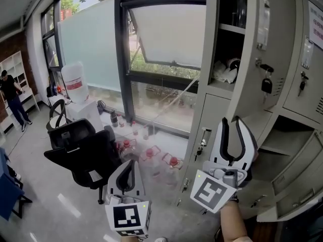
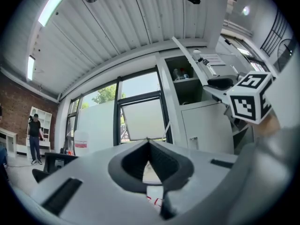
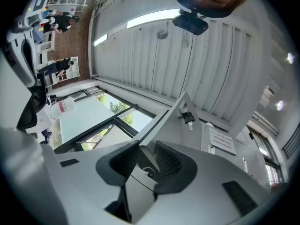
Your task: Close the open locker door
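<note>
The left gripper (image 2: 149, 141) had its jaws together, empty, just under the window (image 2: 140, 118). Right of the window stood the locker (image 2: 206, 125) with its open door (image 2: 196, 65). A person (image 2: 34, 132) stood far left of the window.

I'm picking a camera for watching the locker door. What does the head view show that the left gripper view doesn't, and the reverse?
Only the head view: the right gripper whole, jaws apart, and the left gripper's marker cube. Only the left gripper view: the ceiling lights. Both: the open door, the window, the jug and the left gripper's shut jaws.
</note>
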Demonstrator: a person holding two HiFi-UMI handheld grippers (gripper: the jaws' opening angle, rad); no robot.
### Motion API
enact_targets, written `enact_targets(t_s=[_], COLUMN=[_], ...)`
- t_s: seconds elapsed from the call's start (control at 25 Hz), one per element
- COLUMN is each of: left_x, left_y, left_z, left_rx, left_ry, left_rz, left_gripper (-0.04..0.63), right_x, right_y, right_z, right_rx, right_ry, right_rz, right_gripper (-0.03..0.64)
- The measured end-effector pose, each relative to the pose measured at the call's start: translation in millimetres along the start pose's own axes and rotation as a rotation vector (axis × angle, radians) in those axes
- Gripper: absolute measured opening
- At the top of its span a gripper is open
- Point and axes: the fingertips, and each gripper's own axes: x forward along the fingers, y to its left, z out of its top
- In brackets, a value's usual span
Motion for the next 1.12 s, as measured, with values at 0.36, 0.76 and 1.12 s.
enact_targets(t_s=[0.36, 0.76, 1.12], left_x=[32.1, 53.8, 74.4], left_y=[18.0, 18.0, 20.8], left_z=[-9.6, -17.9, -17.0], left_rx=[-0.012, -0.058, -0.051], left_ry=[-0.008, 0.011, 0.019], left_rz=[-0.079, -0.087, -0.031], left_gripper=[-0.002, -0.002, -0.002], right_x=[29.2, 58.9, 90.4], right_y=[24.9, 40.8, 57.3], right_z=[-9.6, -22.0, -38.9], right_rx=[-0.11, -0.186, -0.193], right_ry=[0.044, 0.041, 0.031], right_rz=[-0.02, -0.012, 0.008], right_gripper=[0.12, 0.11, 0.11])
